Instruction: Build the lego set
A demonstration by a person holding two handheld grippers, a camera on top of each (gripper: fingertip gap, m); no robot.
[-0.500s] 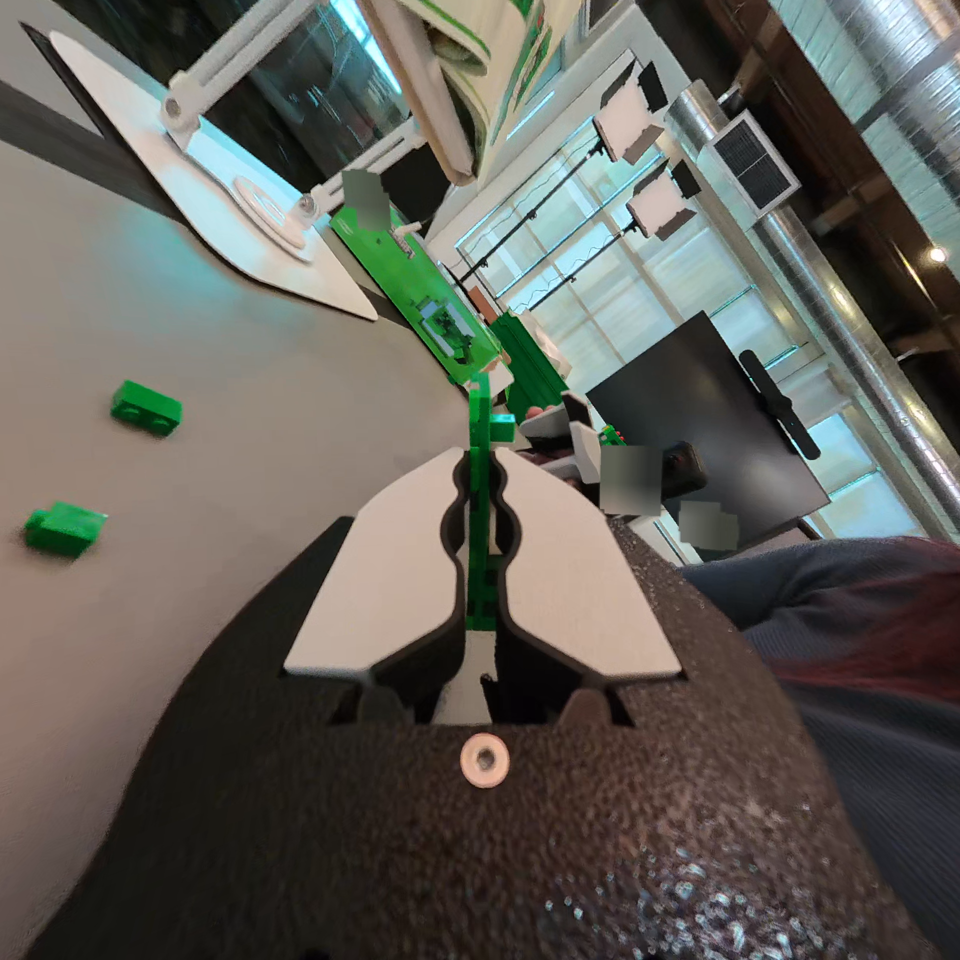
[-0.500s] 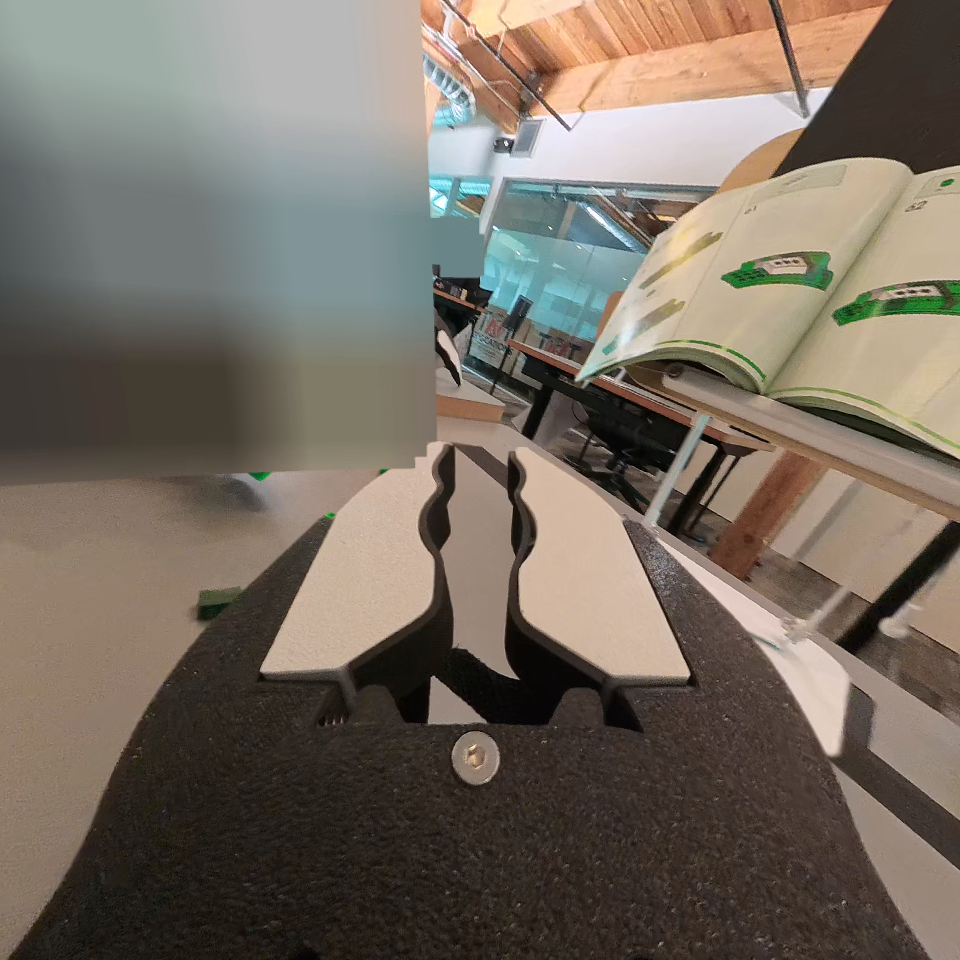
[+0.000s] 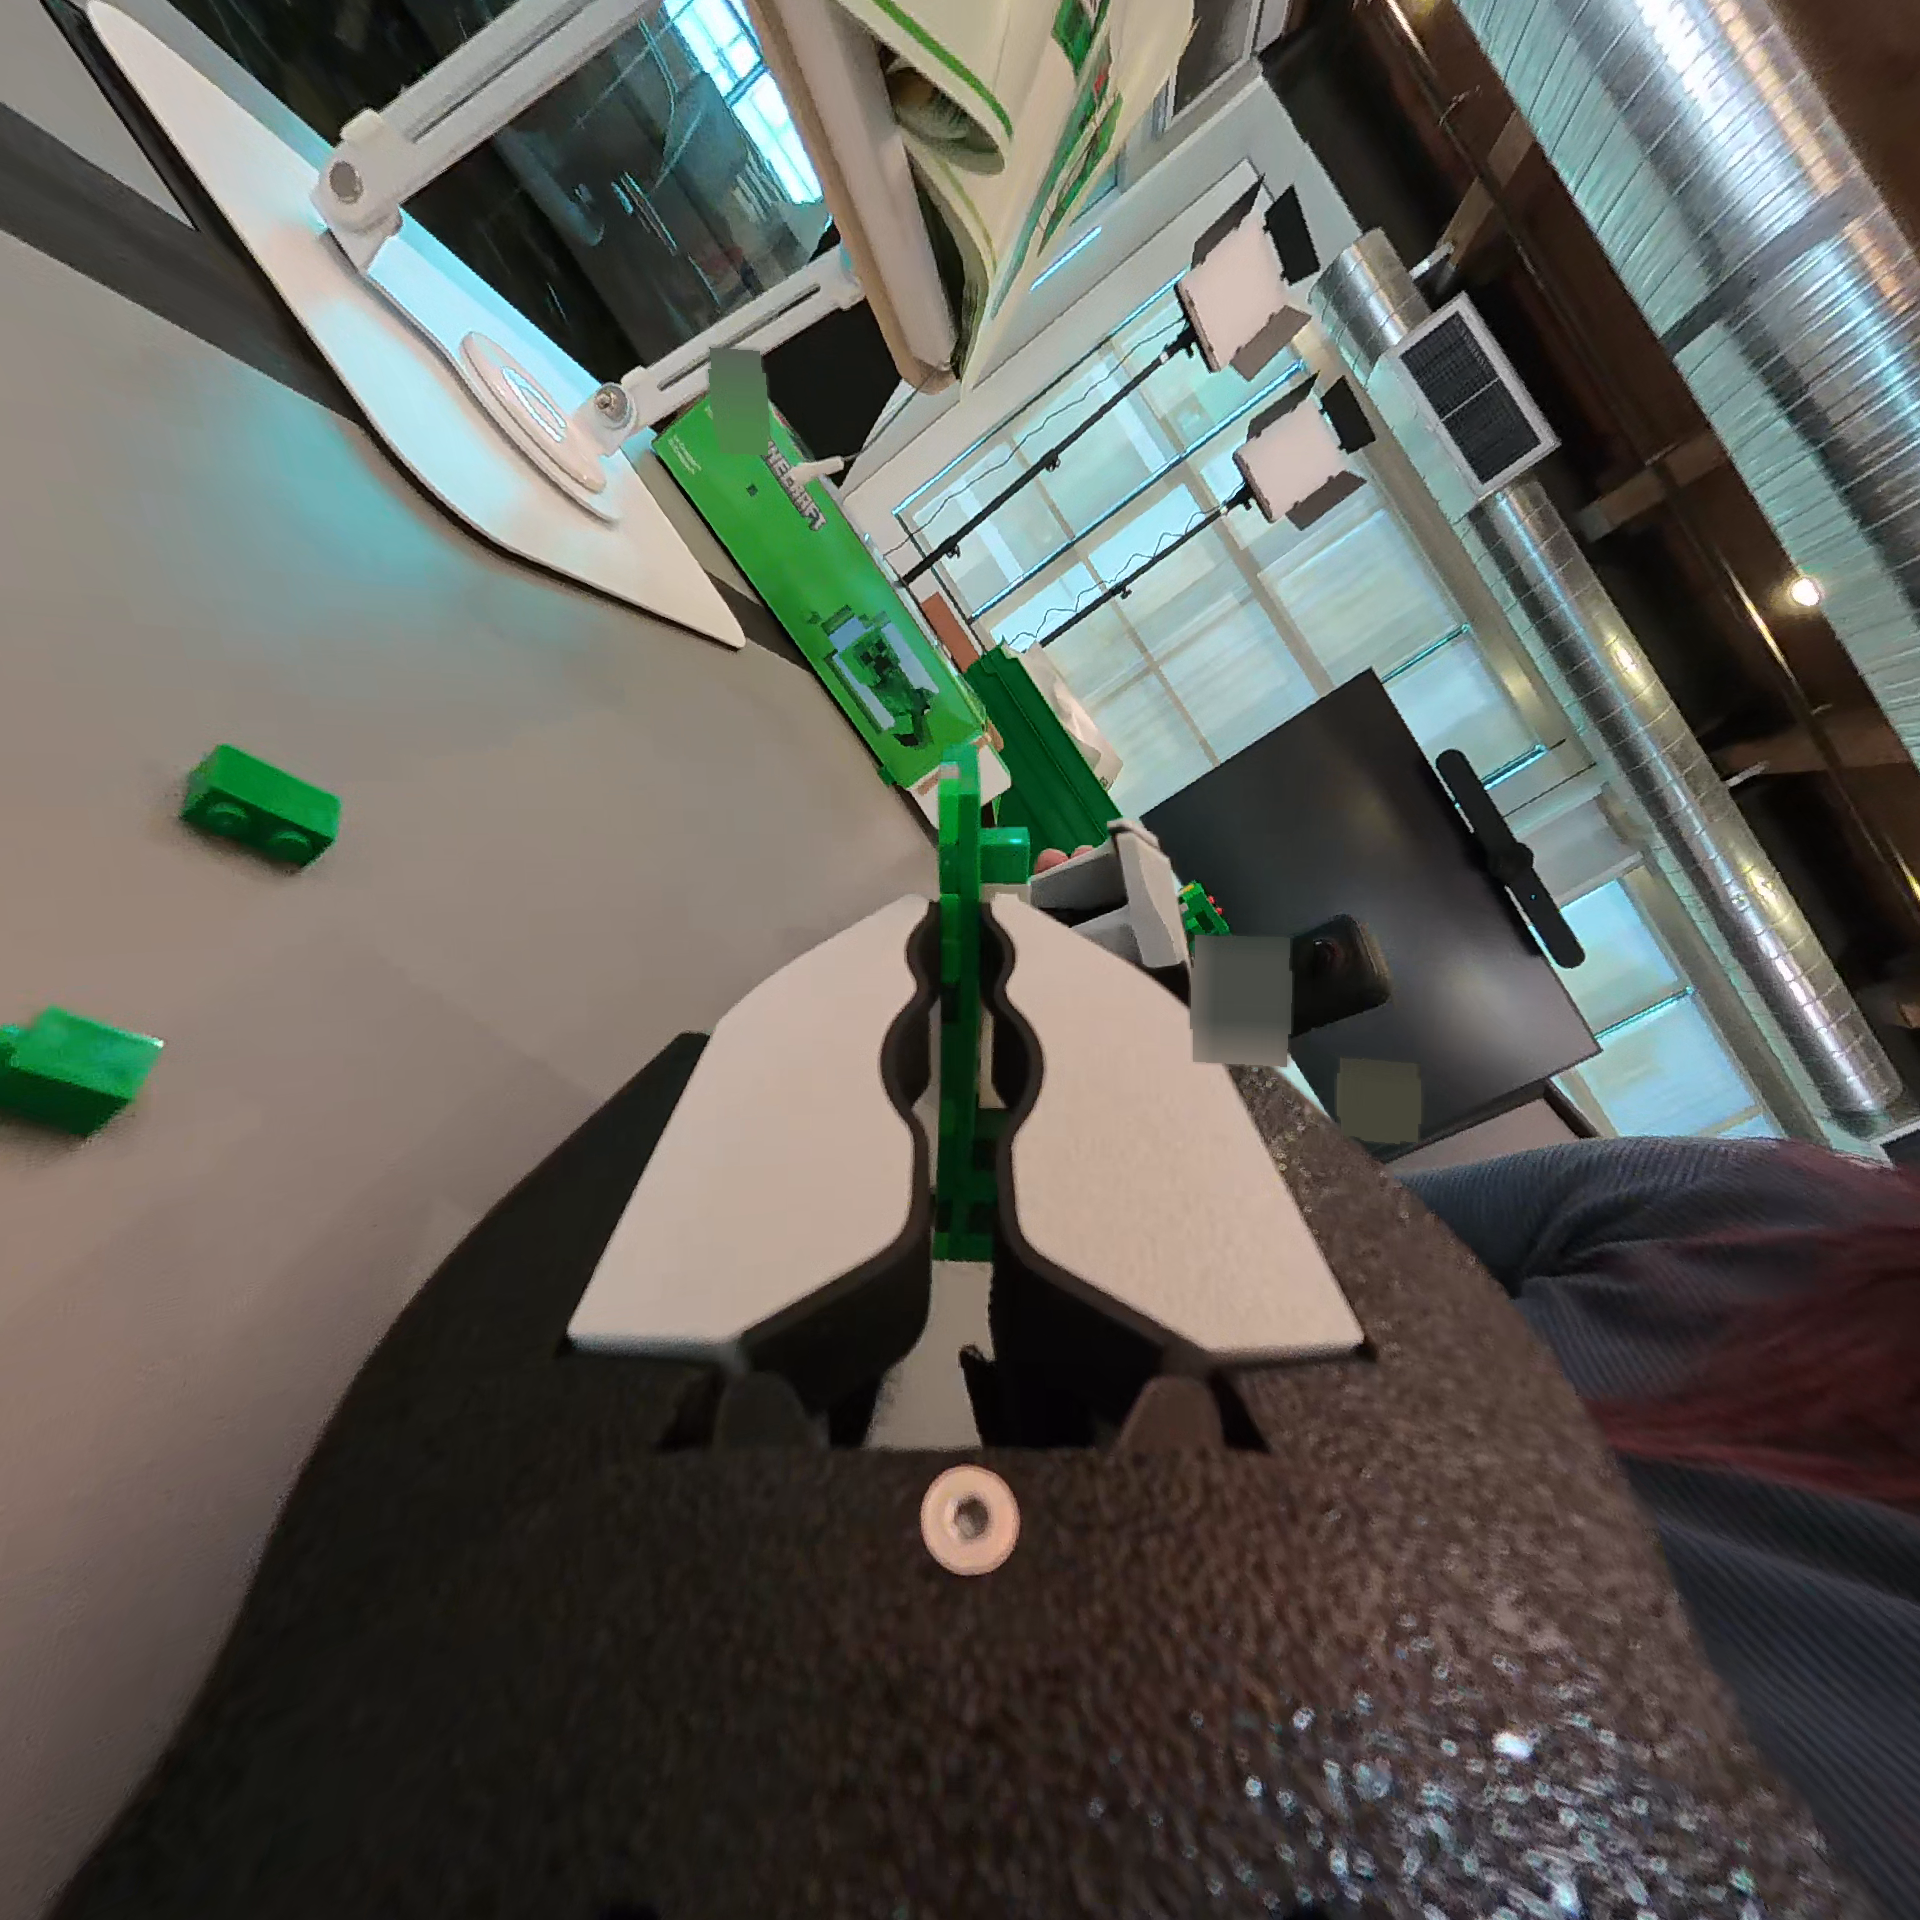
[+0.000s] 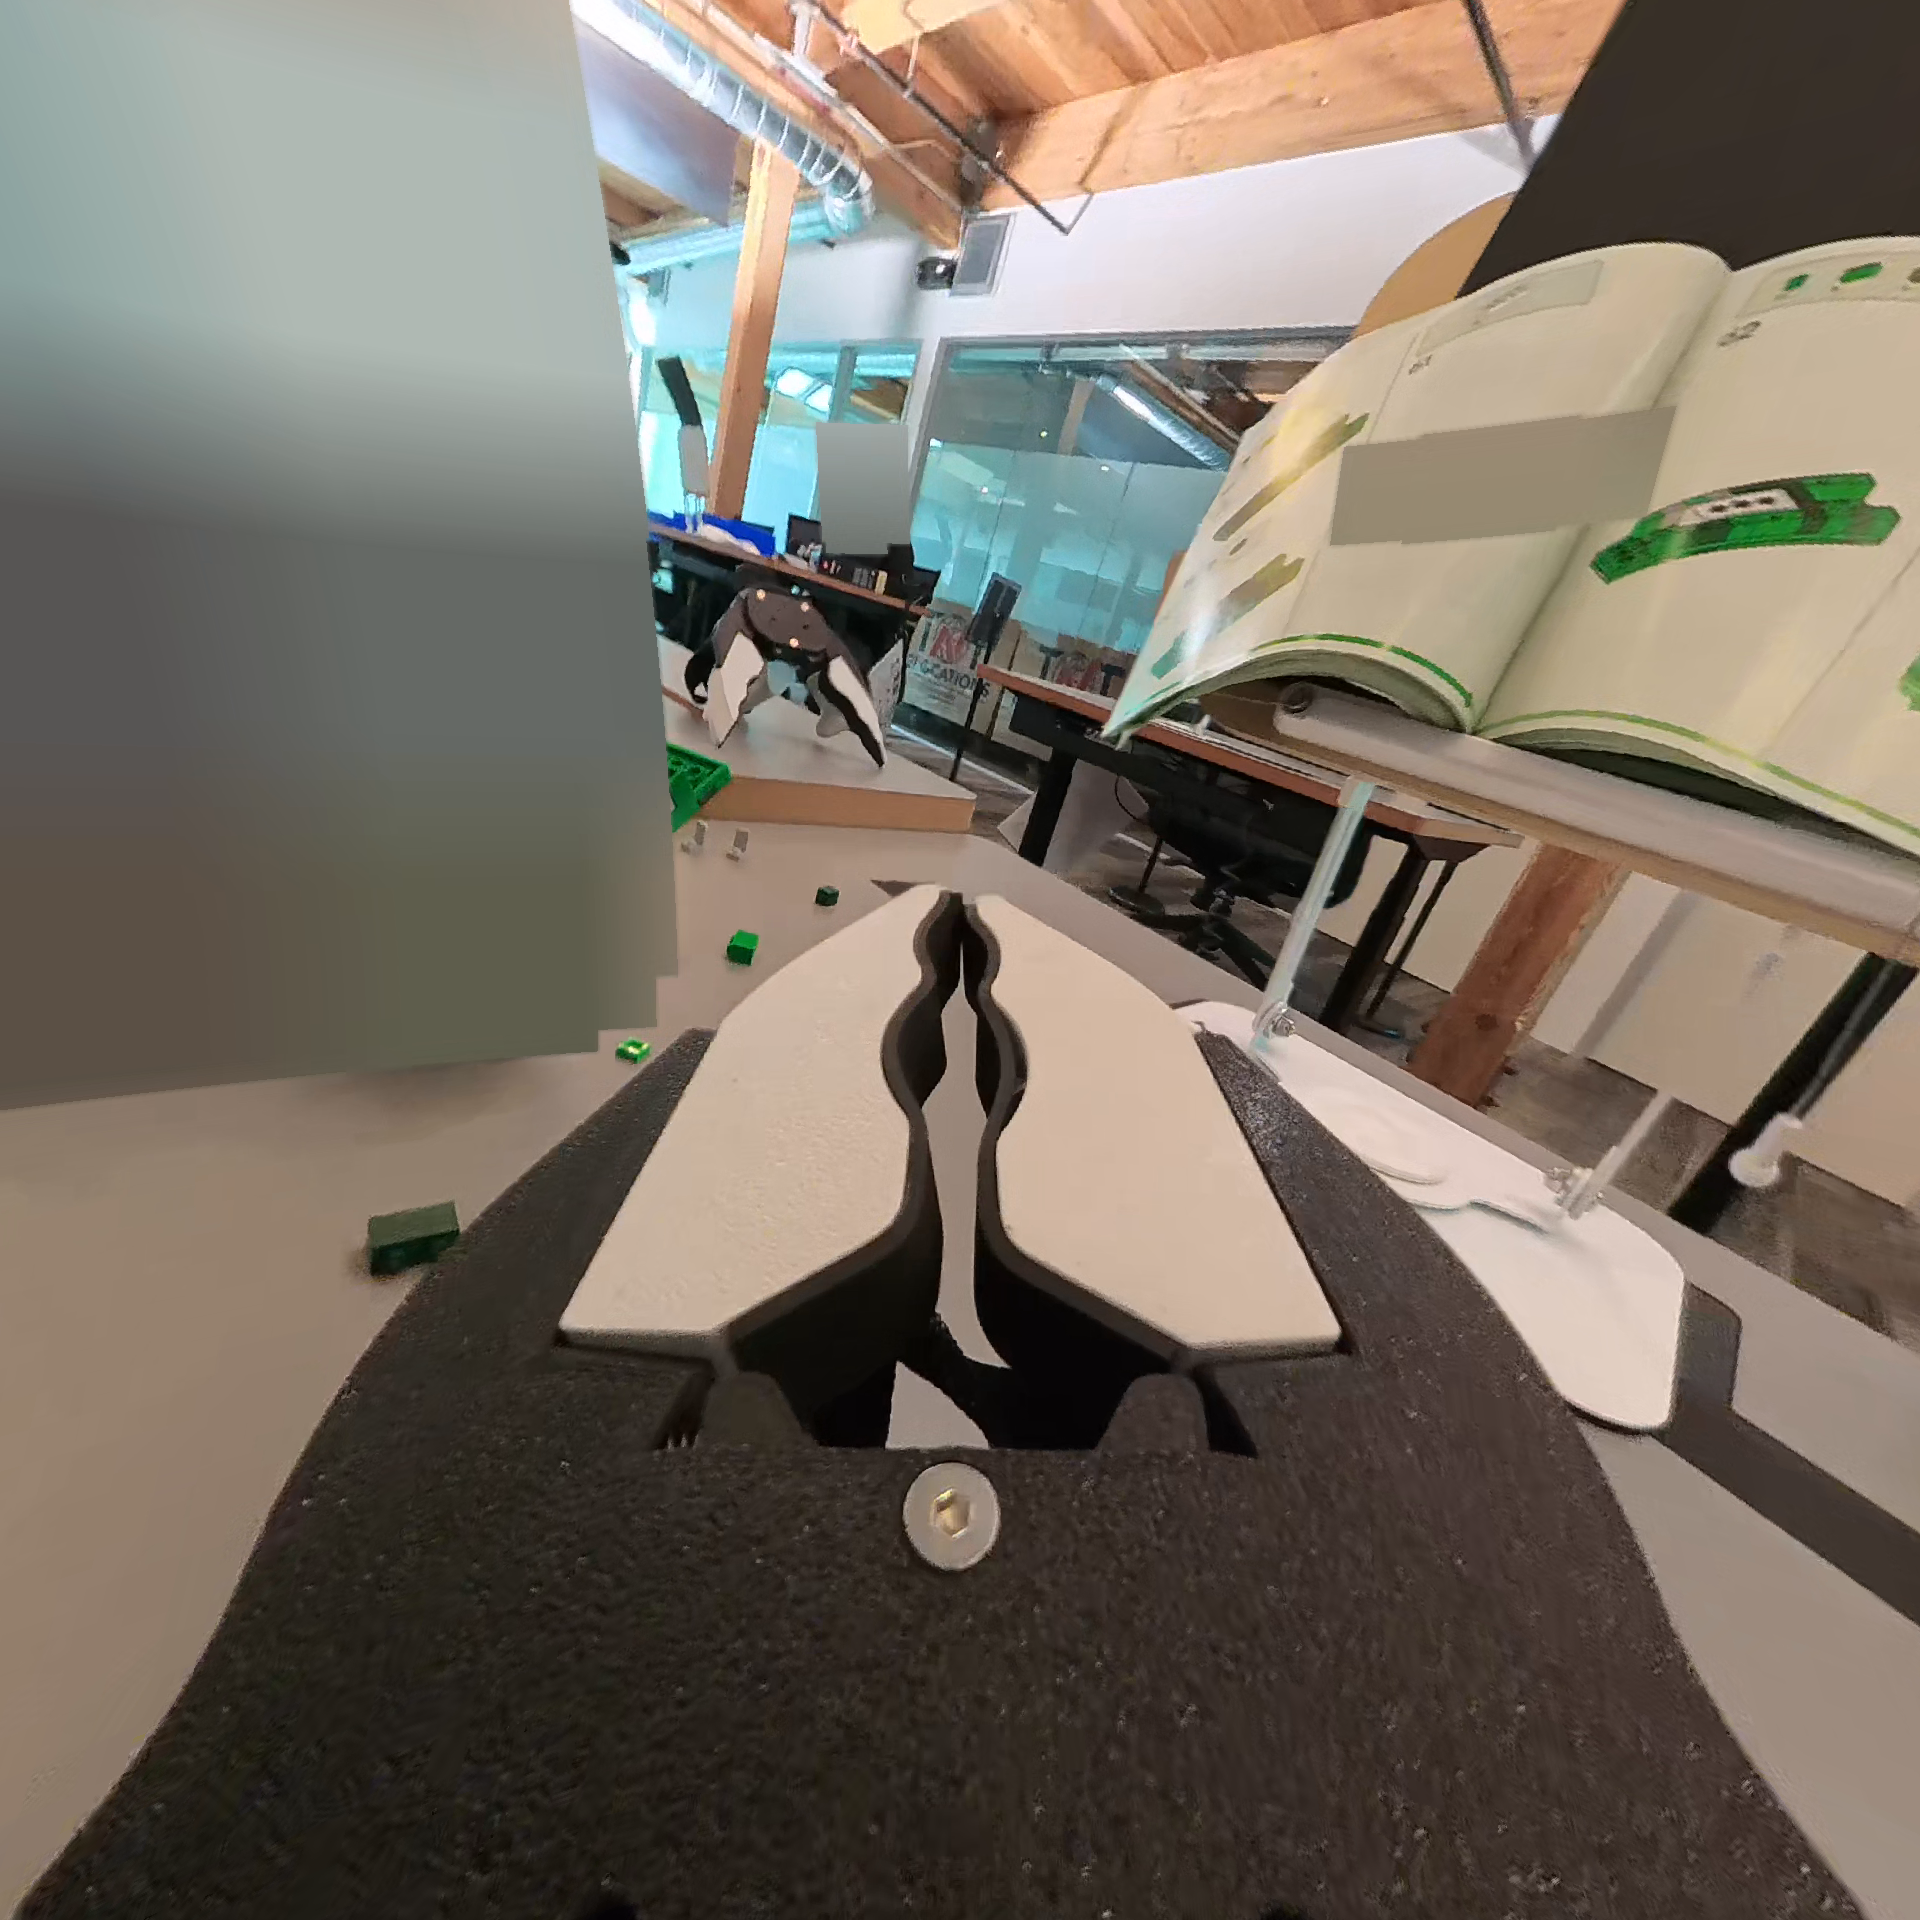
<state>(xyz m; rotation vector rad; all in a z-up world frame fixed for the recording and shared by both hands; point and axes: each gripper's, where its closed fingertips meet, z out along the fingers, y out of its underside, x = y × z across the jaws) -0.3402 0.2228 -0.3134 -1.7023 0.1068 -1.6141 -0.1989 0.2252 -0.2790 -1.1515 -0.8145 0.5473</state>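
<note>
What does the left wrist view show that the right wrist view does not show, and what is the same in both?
Only the left wrist view: the left hand-held gripper shut on a thin green lego assembly, and a green box.

Only the right wrist view: the right hand-held gripper shut and empty, and the open instruction book.

Both: the grey table with loose green bricks.
</note>
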